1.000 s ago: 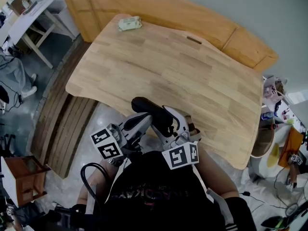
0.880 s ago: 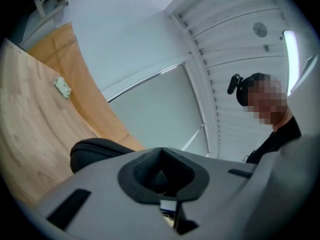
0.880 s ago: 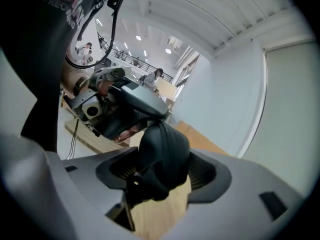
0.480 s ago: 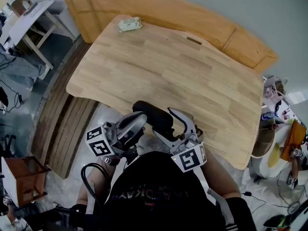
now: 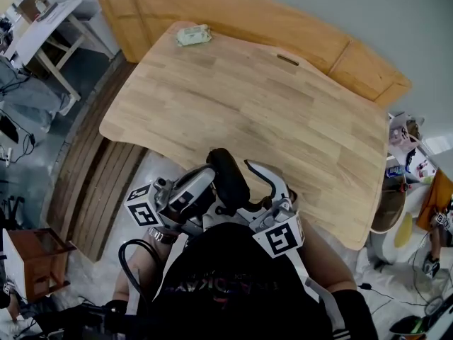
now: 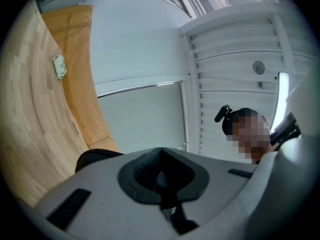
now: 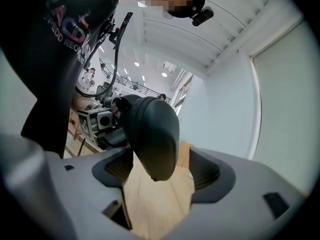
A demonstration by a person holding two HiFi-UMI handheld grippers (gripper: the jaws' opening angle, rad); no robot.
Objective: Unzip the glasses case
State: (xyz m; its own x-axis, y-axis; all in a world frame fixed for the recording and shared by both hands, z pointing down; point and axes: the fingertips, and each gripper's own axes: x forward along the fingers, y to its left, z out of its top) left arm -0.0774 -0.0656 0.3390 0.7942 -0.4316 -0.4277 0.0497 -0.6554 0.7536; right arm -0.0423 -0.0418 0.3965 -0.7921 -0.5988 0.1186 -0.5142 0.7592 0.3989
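The glasses case (image 5: 228,178) is black and oval. It does not lie on the table (image 5: 283,119); it is held in the air at the table's near edge, close to the person's black shirt (image 5: 226,282), with one end pointing up. The left gripper (image 6: 161,171) is clenched, its two pads pressed together on a thin dark part of the case (I cannot tell if this is the zipper pull). The body of the case shows as a dark shape just beside its jaw. The right gripper (image 7: 162,171) is released and its jaws are opening. The rounded end of the case stands between them, but neither pad presses on it. In the head view, the two grippers are on either side of the case, the left one at its left. A small pale green thing (image 5: 192,35) lies near the far left corner of the table, well apart from the case.
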